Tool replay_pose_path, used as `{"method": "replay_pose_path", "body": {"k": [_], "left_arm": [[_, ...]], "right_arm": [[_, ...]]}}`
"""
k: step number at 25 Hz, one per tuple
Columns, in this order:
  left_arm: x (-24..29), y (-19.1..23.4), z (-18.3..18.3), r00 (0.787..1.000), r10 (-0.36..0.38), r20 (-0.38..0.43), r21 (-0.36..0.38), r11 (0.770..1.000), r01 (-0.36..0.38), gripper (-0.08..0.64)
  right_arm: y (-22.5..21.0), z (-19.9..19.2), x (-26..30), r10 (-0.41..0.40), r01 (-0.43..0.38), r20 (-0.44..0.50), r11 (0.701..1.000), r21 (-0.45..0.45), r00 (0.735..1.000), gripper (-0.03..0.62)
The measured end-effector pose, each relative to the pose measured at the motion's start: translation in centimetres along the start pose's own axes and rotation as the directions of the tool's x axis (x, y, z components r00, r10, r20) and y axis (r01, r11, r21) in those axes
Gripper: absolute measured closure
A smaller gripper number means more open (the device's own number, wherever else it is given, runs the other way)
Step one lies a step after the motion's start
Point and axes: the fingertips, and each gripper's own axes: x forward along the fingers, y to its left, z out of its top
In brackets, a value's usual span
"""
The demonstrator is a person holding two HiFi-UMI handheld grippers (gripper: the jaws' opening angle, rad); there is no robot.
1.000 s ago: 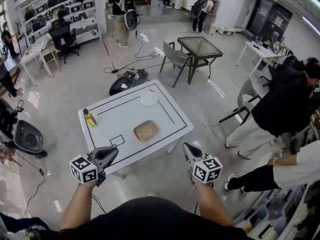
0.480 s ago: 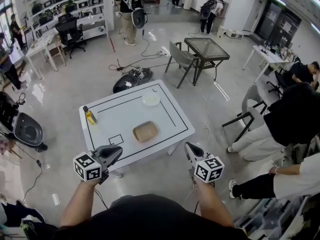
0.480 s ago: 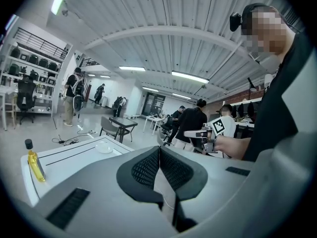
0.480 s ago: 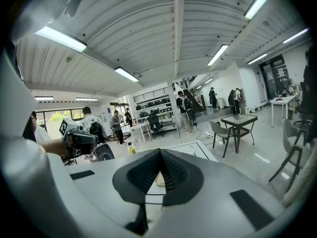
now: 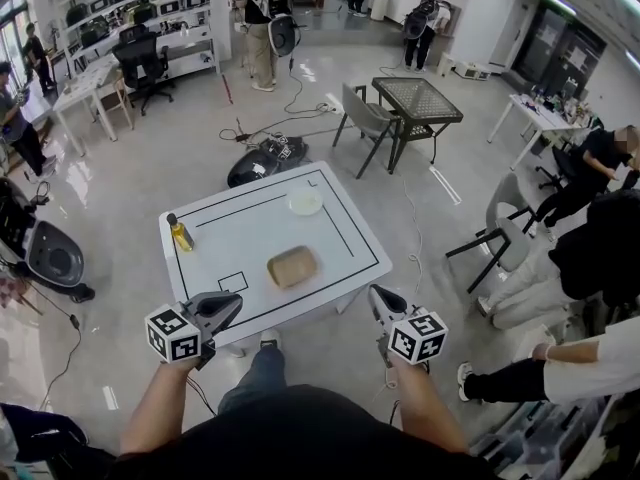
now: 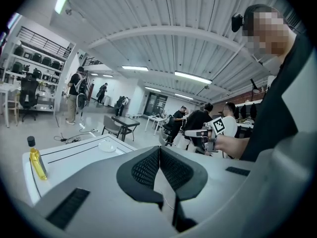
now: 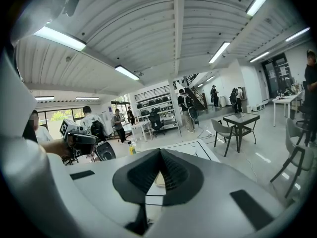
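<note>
The left gripper and right gripper hover just short of the near edge of a white rectangular table. Both have their dark ribbed jaws pressed together, gripping nothing. Nearest them on the tabletop lies a shallow tan tray with rounded corners. Farther right sits a round white dish. At the left edge stands a slim bottle of yellow liquid, black-capped.

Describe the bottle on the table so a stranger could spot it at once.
Find the white rectangular table with black lines on the grey floor. At its left edge stands a small clear bottle of yellow liquid with a black cap: the only upright thing there, unlike the flat tan tray and white round dish.
</note>
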Motion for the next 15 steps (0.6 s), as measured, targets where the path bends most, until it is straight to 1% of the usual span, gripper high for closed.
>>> {"method": "replay_pose_path", "body": {"k": [9,12,15], "left_arm": [[1.3,4.6,1.3,1.000,-0.003,-0.011,-0.002,1.000,0.003,0.537],[1.9,6.4,1.9,1.000,0.002,-0.024,-0.012,1.000,-0.002,0.537],[2.7,8.5,1.8,0.999,0.003,-0.032,-0.022,1.000,-0.004,0.537]], "right_arm": [[-1.6,1.4,4.9,-0.011,0.011,-0.011,1.000,0.011,1.000,0.579],[-2.1,2.3,6.7,-0.007,0.007,-0.016,1.000,0.012,1.000,0.580],[-2.6,2.3,8.6,-0.005,0.005,-0.022,1.000,0.008,1.000,0.580]]}}
